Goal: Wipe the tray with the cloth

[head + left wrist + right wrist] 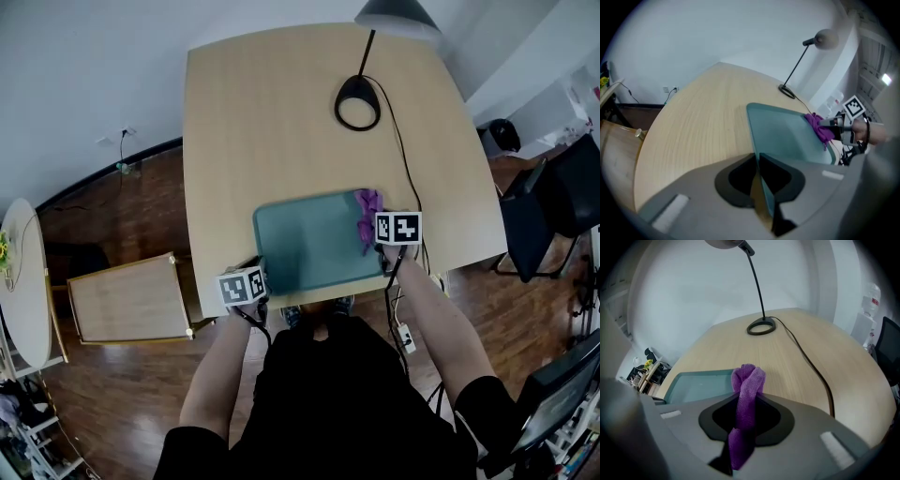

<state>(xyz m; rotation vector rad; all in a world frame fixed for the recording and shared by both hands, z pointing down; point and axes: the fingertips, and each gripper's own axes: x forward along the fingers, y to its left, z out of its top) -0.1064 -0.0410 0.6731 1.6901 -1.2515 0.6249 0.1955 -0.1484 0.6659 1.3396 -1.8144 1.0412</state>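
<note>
A teal tray (314,244) lies on the wooden table (281,122) near its front edge. My left gripper (261,274) is at the tray's front left corner. In the left gripper view the tray's rim (787,133) runs in between the jaws, and the left gripper (757,157) is shut on it. A purple cloth (367,214) hangs bunched at the tray's right edge, and my right gripper (375,234) is shut on it. In the right gripper view the cloth (747,390) stands up between the jaws of the right gripper (747,401), with the tray (701,385) to its left.
A black desk lamp stands with its ring base (357,101) at the table's far right, and its cable (405,159) runs down the right side past the tray. A wooden box (127,300) sits on the floor at left, a dark chair (562,202) at right.
</note>
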